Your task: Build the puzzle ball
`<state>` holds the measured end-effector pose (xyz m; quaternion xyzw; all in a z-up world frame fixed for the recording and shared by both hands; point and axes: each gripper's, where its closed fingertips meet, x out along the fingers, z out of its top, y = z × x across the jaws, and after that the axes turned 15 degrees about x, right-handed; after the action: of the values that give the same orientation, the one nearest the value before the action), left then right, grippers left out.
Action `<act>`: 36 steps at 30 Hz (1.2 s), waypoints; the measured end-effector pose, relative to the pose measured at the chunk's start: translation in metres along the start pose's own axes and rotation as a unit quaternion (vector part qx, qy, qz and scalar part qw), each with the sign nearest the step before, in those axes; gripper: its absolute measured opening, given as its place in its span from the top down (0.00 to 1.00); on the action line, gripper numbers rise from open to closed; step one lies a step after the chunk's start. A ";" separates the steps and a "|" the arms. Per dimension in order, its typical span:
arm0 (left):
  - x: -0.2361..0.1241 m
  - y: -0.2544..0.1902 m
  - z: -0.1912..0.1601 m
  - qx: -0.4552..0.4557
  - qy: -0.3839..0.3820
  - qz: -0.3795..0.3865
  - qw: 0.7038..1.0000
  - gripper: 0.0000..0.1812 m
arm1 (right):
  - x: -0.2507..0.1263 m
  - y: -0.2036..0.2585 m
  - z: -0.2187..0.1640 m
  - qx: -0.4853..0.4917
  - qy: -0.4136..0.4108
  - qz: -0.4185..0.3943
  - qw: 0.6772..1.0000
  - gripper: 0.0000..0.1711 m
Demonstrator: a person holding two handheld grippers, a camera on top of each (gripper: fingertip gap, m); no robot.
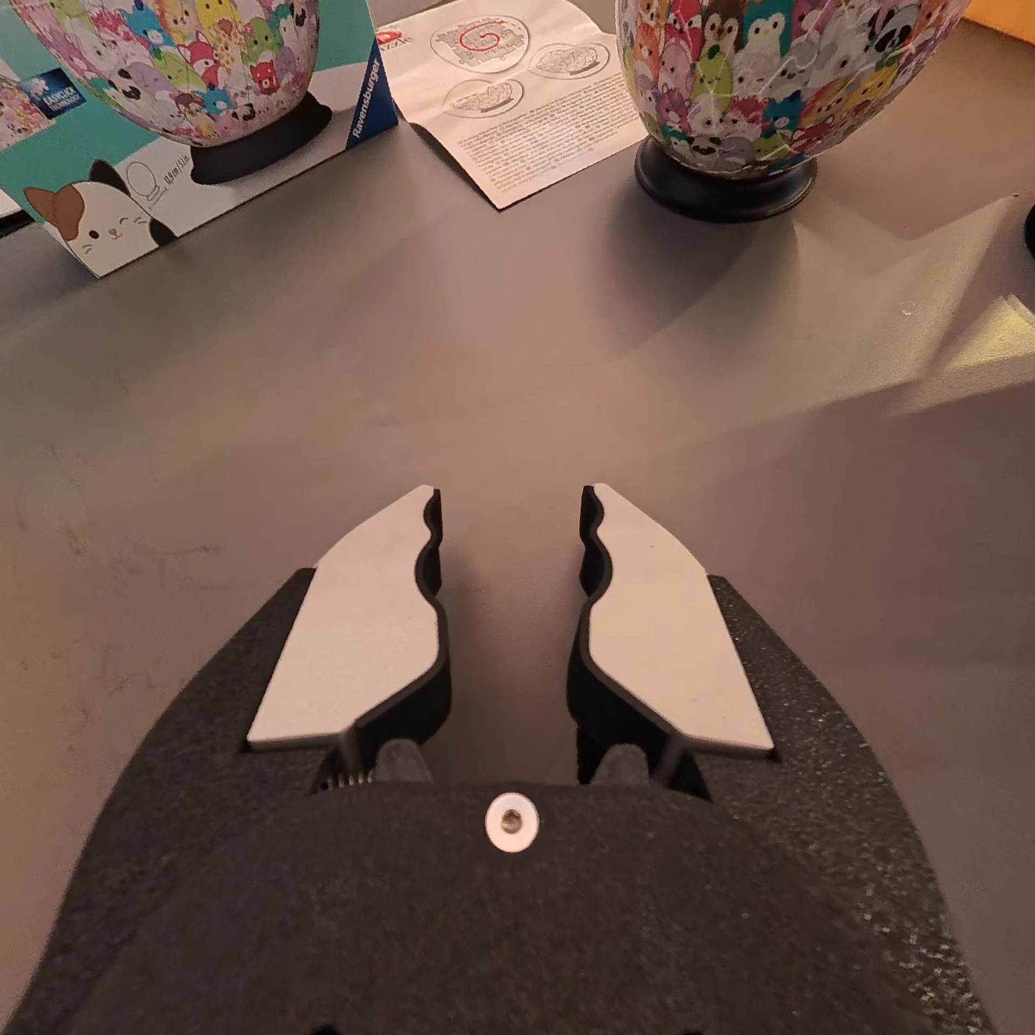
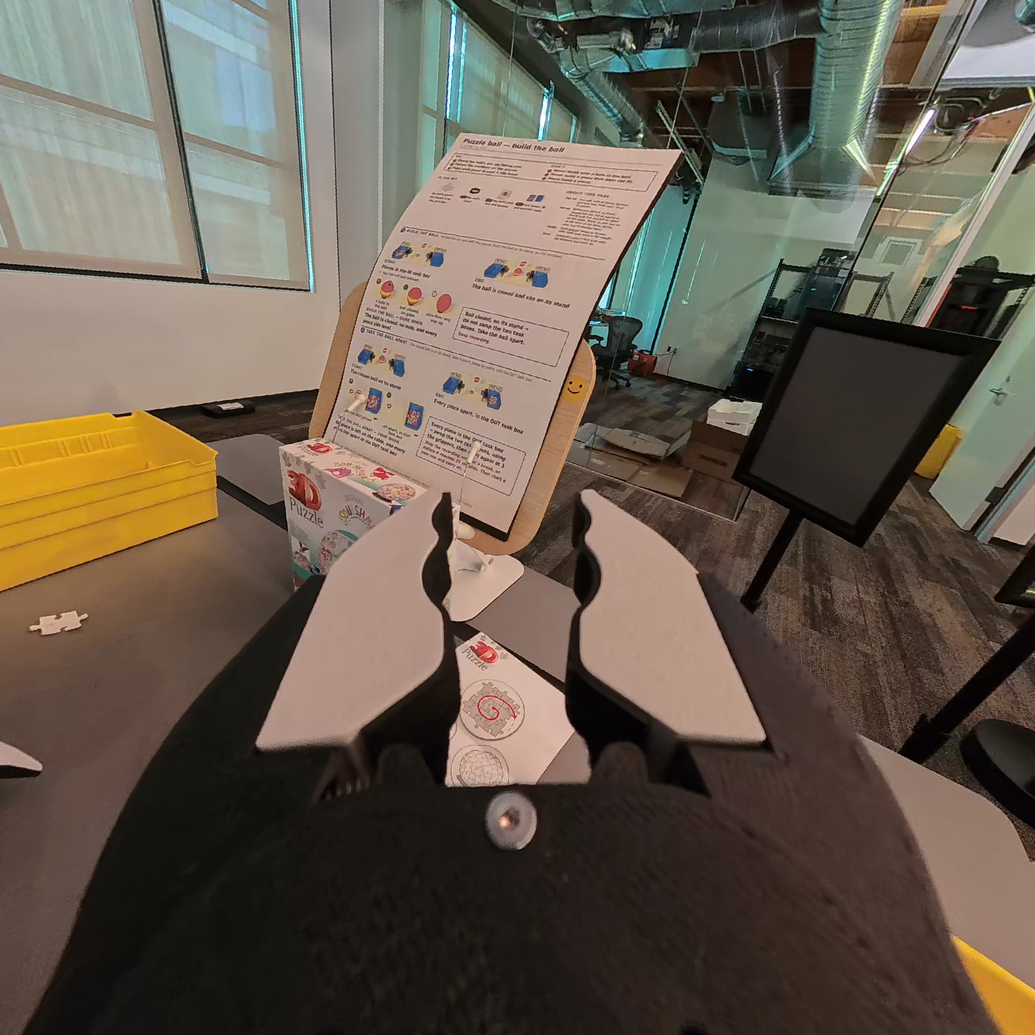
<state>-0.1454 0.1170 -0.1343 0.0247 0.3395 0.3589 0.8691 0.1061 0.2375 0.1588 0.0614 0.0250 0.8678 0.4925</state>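
We log: left gripper (image 1: 511,504) wide, empty; right gripper (image 2: 511,512) wide, empty; yellow trays (image 2: 101,481) stacked far left, contents unseen; puzzle ball (image 1: 829,78) on stand (image 1: 722,182).

The left wrist view looks steeply down along the left gripper (image 1: 511,493) onto the grey table (image 1: 504,347), close above it; ahead lie the puzzle box (image 1: 185,168), the leaflet (image 1: 521,106) and the puzzle ball (image 1: 829,84). The right wrist view looks more level past the right gripper (image 2: 511,501) toward an instruction sheet (image 2: 504,313) and windows. Both views share box, leaflet and table.
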 end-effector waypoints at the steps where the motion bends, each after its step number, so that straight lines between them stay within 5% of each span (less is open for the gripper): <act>1: 0.000 0.000 0.000 -0.001 -0.001 0.000 1.000 0.74 | 0.000 0.000 0.000 0.000 0.001 -0.001 1.000 0.76; 15: -0.030 0.015 0.033 -0.047 -0.140 0.025 0.989 0.65 | 0.004 0.008 0.003 0.009 -0.017 0.012 1.000 0.75; 23: -0.109 0.026 0.065 -0.043 -0.258 0.054 0.964 0.66 | 0.001 0.060 0.010 -0.092 -0.036 0.053 0.994 0.74; 30: -0.231 0.112 -0.019 -0.035 -0.128 0.154 0.979 0.66 | 0.012 0.167 -0.022 -0.087 -0.006 0.212 0.973 0.74; 36: -0.291 0.185 -0.116 -0.048 -0.001 0.204 0.978 0.66 | 0.014 0.257 -0.093 -0.050 0.047 0.316 0.946 0.76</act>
<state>-0.4777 0.0446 -0.0037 0.0517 0.3089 0.5445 0.7781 -0.1318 0.1189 0.0947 0.0010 -0.0158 0.9809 0.1940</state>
